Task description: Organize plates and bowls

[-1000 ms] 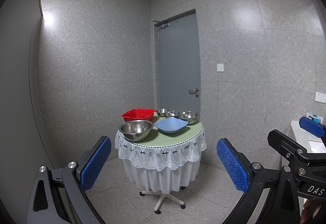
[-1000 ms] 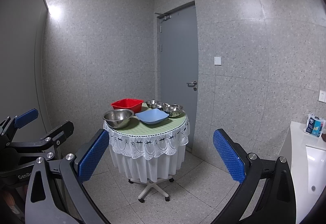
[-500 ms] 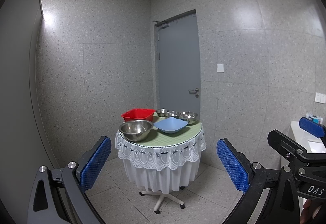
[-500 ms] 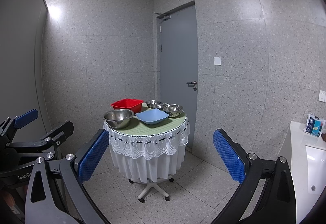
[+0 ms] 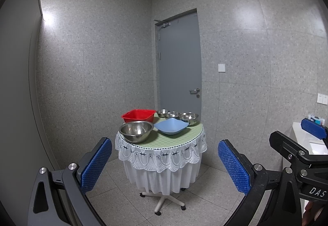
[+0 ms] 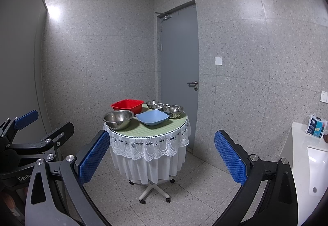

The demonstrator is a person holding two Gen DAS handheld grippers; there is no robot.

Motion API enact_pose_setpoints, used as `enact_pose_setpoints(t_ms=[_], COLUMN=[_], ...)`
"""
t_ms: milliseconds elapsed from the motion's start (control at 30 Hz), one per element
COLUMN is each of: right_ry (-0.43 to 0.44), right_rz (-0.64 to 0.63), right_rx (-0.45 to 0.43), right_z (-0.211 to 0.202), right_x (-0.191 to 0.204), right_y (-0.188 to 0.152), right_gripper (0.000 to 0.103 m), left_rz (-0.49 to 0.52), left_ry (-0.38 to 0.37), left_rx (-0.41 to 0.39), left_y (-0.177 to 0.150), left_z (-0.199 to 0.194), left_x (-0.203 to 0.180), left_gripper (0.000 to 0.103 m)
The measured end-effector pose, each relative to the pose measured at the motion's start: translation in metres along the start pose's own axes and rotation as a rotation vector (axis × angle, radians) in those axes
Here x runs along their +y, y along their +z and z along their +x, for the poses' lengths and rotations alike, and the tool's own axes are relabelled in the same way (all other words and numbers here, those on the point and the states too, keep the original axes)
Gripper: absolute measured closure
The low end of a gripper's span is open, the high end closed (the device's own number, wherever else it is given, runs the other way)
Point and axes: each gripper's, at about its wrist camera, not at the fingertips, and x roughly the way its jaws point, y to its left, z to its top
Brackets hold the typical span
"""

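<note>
A small round table [image 5: 174, 139] [image 6: 164, 130] with a green cloth and white lace skirt stands ahead. On it are a large steel bowl [image 5: 136, 130] [image 6: 118, 119], a red plastic basin [image 5: 139, 116] [image 6: 127, 106], a blue square dish [image 5: 171, 126] [image 6: 152, 117] and three small steel bowls [image 5: 189, 118] [image 6: 173, 111] in a row at the back. My left gripper [image 5: 165, 162] is open and empty, well short of the table. My right gripper [image 6: 162, 154] is open and empty, also well short of it.
A grey closed door [image 5: 179, 65] is behind the table. A white sink counter [image 6: 307, 156] with a small packet [image 6: 316, 126] is at the right. Speckled walls close the room on all sides. The table stands on a wheeled star base [image 5: 162, 201].
</note>
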Motion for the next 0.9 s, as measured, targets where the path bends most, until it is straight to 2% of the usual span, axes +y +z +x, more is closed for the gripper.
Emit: enact_pose_setpoints(t_ms=[433,633,900], right_ry=[0.014,0.035,0.052], right_rz=[-0.004,-0.021,-0.027], right_rx=[0.050,0.053,0.082], right_z=[0.032,0.060,0.104], right_x=[-0.013,-0.023,-0.022], right_y=[0.035,0.052,0.055], right_gripper=[0.000,0.000,0.000], left_rz=[-0.009,-0.019,-0.029], left_ry=[0.018,0.033,0.047], left_rx=[0.051,0.053,0.093], left_y=[0.040,0.062,0.073], left_z=[0.027,0.054,0.109], left_x=[-0.012,-0.018,-0.021], left_gripper=[0.001,0.001,0.001])
